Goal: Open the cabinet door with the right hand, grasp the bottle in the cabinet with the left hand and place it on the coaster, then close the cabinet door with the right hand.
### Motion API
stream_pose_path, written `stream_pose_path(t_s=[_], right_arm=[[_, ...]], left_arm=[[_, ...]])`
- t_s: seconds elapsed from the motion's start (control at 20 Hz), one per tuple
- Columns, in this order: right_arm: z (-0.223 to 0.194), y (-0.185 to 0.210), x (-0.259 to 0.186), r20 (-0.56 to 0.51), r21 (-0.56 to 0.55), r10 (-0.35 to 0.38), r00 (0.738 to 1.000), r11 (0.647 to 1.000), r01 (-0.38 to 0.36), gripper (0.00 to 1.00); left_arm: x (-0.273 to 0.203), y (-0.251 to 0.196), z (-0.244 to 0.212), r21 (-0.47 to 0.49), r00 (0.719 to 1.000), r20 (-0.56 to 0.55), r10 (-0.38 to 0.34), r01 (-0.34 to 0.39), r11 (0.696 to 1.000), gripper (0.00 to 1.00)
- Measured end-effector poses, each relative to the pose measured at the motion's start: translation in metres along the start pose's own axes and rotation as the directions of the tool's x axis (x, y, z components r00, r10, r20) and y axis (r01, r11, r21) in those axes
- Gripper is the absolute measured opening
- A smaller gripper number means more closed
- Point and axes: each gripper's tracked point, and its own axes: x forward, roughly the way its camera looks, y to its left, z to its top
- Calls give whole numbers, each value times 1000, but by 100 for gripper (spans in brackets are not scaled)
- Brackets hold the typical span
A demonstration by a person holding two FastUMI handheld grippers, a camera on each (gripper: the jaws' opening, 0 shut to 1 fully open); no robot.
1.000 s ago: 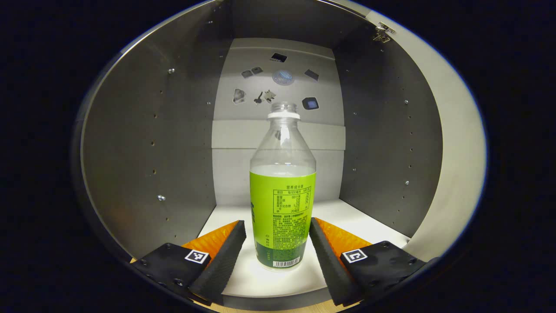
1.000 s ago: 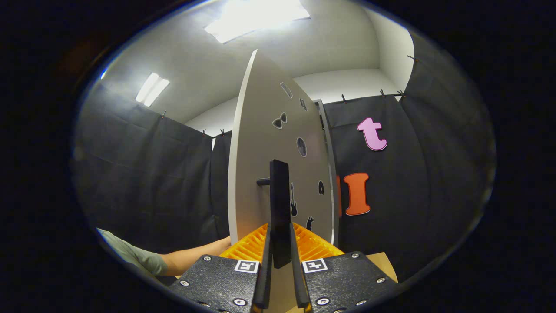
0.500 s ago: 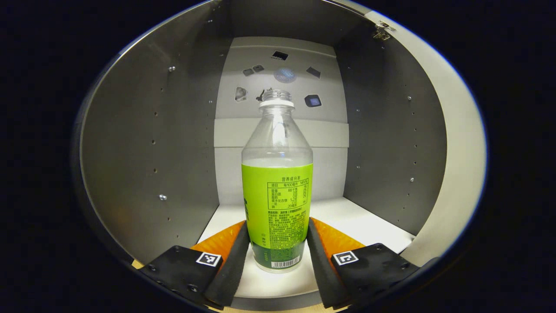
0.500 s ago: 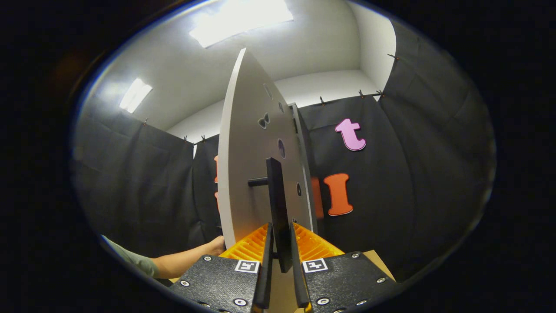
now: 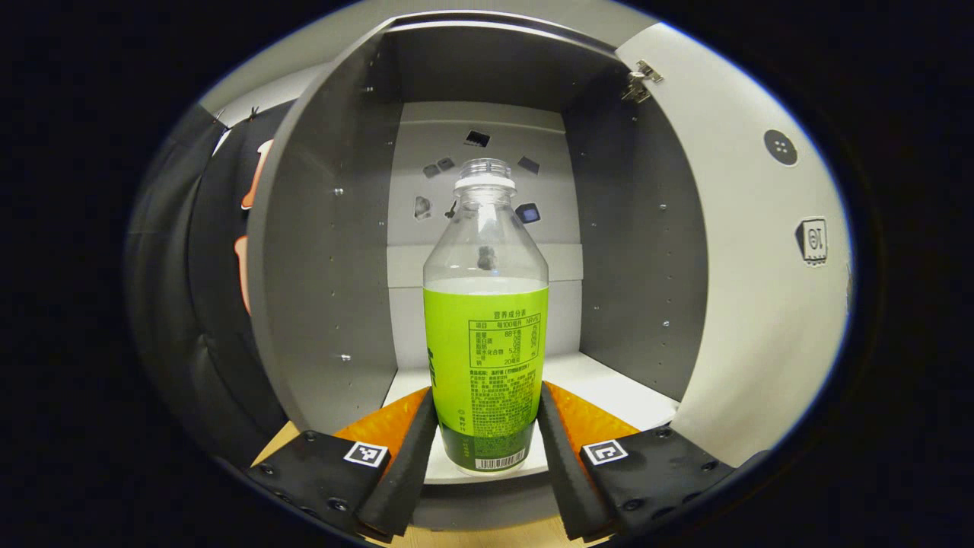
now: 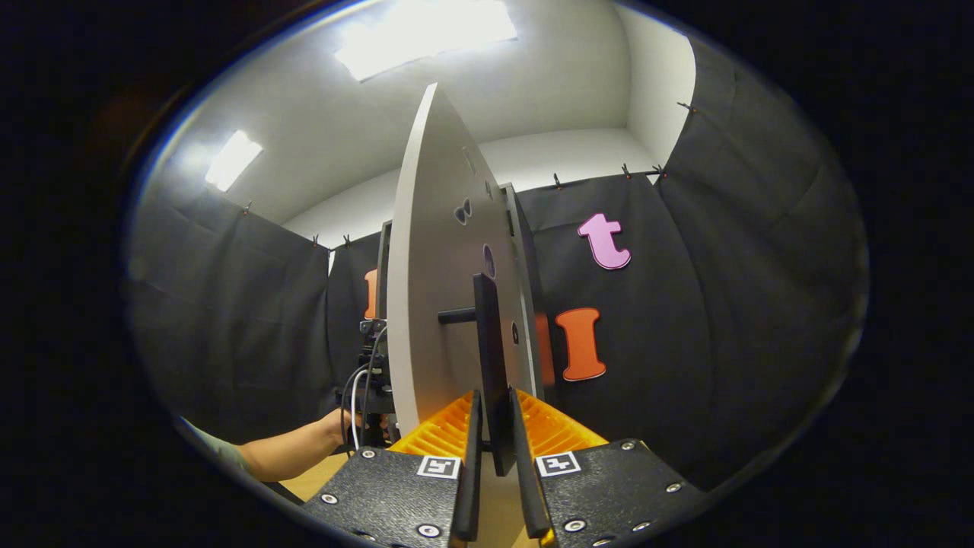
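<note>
The clear plastic bottle with the green label and no cap (image 5: 485,358) stands upright at the front edge of the cabinet's white shelf (image 5: 609,392), and the left tongs (image 5: 485,438) are clamped on its lower body, one finger pressed to each side of the label. So the step in hand is the grasp and withdrawal. The next move, as I judge it, calls for drawing the bottle straight out past the shelf's front edge, kept upright since its mouth is open, then carrying it to the coaster. The grey cabinet (image 5: 319,251) stands open around it. In the right gripper view the right tongs (image 6: 493,464) are closed on the black bar handle (image 6: 487,358) of the pale cabinet door (image 6: 437,251), holding it swung wide. A forearm (image 6: 293,453) reaches in low beside the door.
</note>
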Motion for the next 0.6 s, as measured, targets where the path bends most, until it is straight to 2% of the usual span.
stream_pose_path(t_s=[0.3, 0.35, 0.45, 0.5, 0.55, 0.6], right_arm=[[3, -7, -2, 33, -50, -34, 999, 998, 36, 24], [4, -9, 0, 39, -55, -44, 998, 997, 46, 26], [2, -6, -3, 33, -46, -49, 998, 998, 51, 28], [0, -5, -6, 28, -38, -50, 998, 998, 51, 35], [0, -4, -7, 25, -29, -50, 998, 998, 51, 35], [-1, -4, -9, 21, -22, -54, 998, 998, 55, 28]], left_arm=[[-70, -4, 10, 18, 999, 40, -23, 23, 1000, 78], [-83, -2, 10, 23, 999, 44, -27, 26, 999, 76], [-104, 9, 10, 49, 998, 59, -11, 9, 999, 78], [-114, 17, 4, 53, 998, 56, 1, -4, 999, 76], [-124, 24, -1, 47, 999, 51, 11, -13, 999, 76], [-133, 29, -4, 42, 999, 44, 20, -22, 999, 77]])
